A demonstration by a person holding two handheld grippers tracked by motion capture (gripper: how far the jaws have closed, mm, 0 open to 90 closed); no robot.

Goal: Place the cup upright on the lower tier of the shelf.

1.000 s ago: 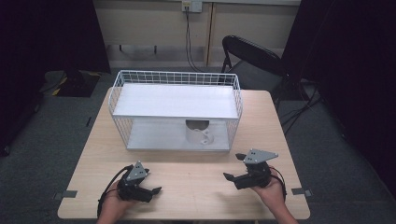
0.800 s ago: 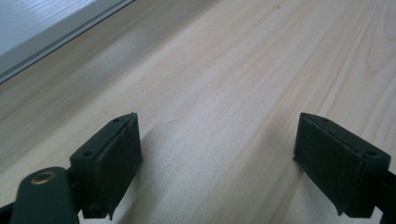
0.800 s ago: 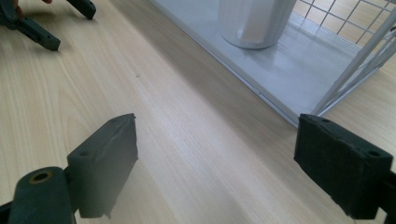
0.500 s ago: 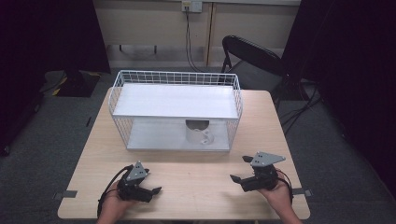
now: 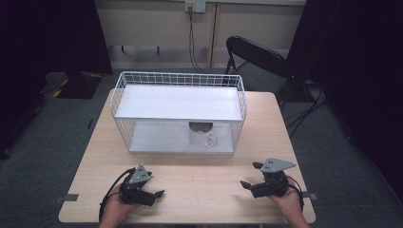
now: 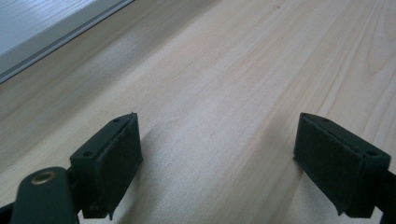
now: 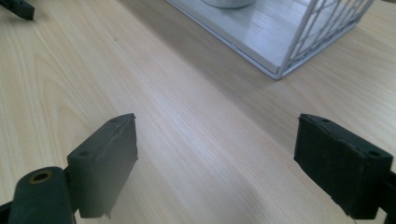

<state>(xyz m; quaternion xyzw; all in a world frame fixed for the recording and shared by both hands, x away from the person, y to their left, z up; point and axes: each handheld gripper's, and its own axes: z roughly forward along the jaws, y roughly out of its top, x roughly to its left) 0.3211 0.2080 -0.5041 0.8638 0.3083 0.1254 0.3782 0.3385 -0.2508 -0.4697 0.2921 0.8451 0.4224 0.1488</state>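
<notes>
Bare table (image 5: 199,183) between both wide-spread tools, wire rack (image 5: 179,114) well beyond.

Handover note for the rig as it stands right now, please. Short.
Left gripper: open, holding nothing, low over the near-left table.
Right gripper: open, holding nothing, near-right, jaws pointing left.
White mug: upright on the lower shelf of the wire rack, right of centre, handle toward the person. Top shelf bare.
Done: nothing visible; mug untouched.
Left: probably reach into the open front and take the mug, likely with the right gripper.
</notes>
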